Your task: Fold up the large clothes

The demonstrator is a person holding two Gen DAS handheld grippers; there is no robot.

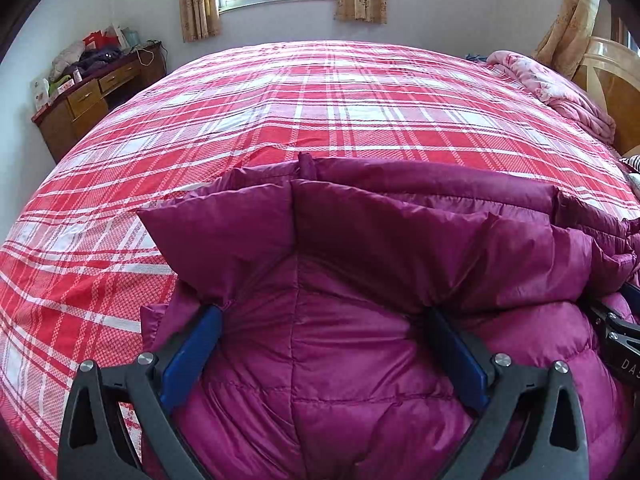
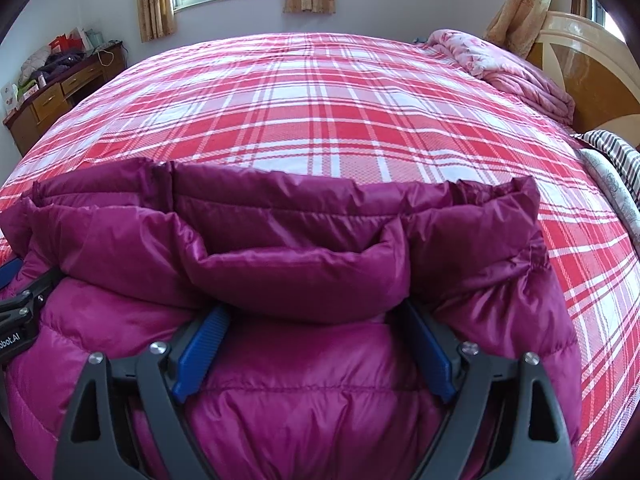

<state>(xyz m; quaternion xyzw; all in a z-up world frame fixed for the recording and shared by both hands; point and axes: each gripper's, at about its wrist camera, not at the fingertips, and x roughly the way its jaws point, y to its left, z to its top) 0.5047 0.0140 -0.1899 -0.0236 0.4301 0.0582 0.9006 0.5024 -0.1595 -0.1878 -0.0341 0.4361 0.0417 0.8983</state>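
A magenta puffer jacket (image 1: 360, 240) lies bunched on the near part of the bed, and it also shows in the right wrist view (image 2: 300, 248). My left gripper (image 1: 320, 312) has its blue fingers (image 1: 192, 352) wide apart, their tips tucked under a folded-over layer of the jacket. My right gripper (image 2: 316, 316) stands the same way, blue fingers (image 2: 200, 352) spread, tips hidden under a folded roll of jacket. Each gripper's body shows at the edge of the other's view. Whether any cloth is pinched is hidden.
A red and white plaid bedspread (image 1: 320, 112) covers the bed. A pink floral quilt (image 1: 560, 92) is folded at the far right by the wooden headboard (image 2: 588, 76). A striped pillow (image 2: 616, 152) lies at the right. A cluttered wooden desk (image 1: 92, 96) stands at the far left.
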